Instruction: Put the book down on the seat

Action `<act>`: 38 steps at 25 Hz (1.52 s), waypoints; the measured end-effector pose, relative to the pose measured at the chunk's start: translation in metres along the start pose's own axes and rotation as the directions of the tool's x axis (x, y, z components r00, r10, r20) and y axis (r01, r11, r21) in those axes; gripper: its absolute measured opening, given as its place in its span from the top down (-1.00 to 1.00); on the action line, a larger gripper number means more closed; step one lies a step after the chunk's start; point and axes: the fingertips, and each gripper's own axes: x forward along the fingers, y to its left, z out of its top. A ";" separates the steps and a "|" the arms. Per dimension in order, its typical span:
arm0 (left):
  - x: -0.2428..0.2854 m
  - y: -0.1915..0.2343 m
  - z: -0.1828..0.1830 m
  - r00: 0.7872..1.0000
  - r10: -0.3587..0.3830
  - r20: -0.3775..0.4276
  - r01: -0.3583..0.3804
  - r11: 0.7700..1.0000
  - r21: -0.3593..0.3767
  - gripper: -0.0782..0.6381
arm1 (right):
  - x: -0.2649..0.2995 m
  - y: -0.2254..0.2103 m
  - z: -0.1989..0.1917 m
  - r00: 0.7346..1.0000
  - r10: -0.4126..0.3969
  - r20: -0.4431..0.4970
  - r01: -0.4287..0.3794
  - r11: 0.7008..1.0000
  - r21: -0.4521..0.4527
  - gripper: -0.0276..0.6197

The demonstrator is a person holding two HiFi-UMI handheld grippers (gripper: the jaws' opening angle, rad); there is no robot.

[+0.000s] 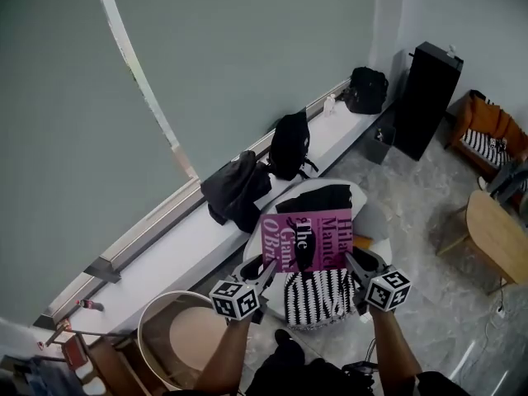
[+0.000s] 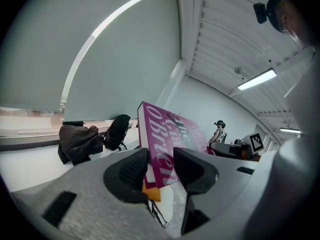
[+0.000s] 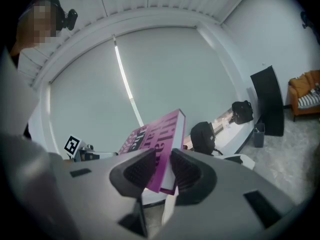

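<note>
A magenta hardback book [image 1: 307, 239] hangs cover-up between both grippers, above a white seat [image 1: 373, 219] that carries a black-and-white zigzag cushion [image 1: 318, 297] and a black cloth [image 1: 315, 197]. My left gripper [image 1: 266, 269] is shut on the book's near left corner, my right gripper [image 1: 353, 262] on its near right corner. In the left gripper view the book [image 2: 167, 134] stands edge-on between the pads of the left gripper [image 2: 161, 168]. The right gripper view shows the book [image 3: 161, 134] pinched by the right gripper [image 3: 162, 170]. The book is held in the air, clear of the seat.
A white ledge [image 1: 177, 258] along the grey wall bears three black backpacks [image 1: 238, 190], [image 1: 290, 143], [image 1: 365, 89]. A tall black cabinet [image 1: 425, 97] stands at the back right, with an orange sofa [image 1: 491, 126] and a wooden table [image 1: 499, 233] further right. A round tan stool [image 1: 177, 337] sits near left.
</note>
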 end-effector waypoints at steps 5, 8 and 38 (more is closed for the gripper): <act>0.017 0.022 -0.008 1.000 -0.018 -0.013 0.018 0.999 -0.043 0.30 | 0.022 -0.012 -0.006 0.999 -0.014 -0.030 0.014 1.000 -0.001 0.59; 0.033 0.033 -0.025 0.999 -0.031 -0.037 0.029 0.998 -0.061 0.30 | 0.029 -0.028 -0.023 0.998 -0.029 -0.049 0.029 1.000 0.009 0.59; 0.146 0.135 -0.283 0.953 0.174 -0.247 -0.233 0.944 -0.232 0.30 | 0.103 -0.198 -0.277 0.927 0.088 -0.366 -0.046 0.991 0.123 0.59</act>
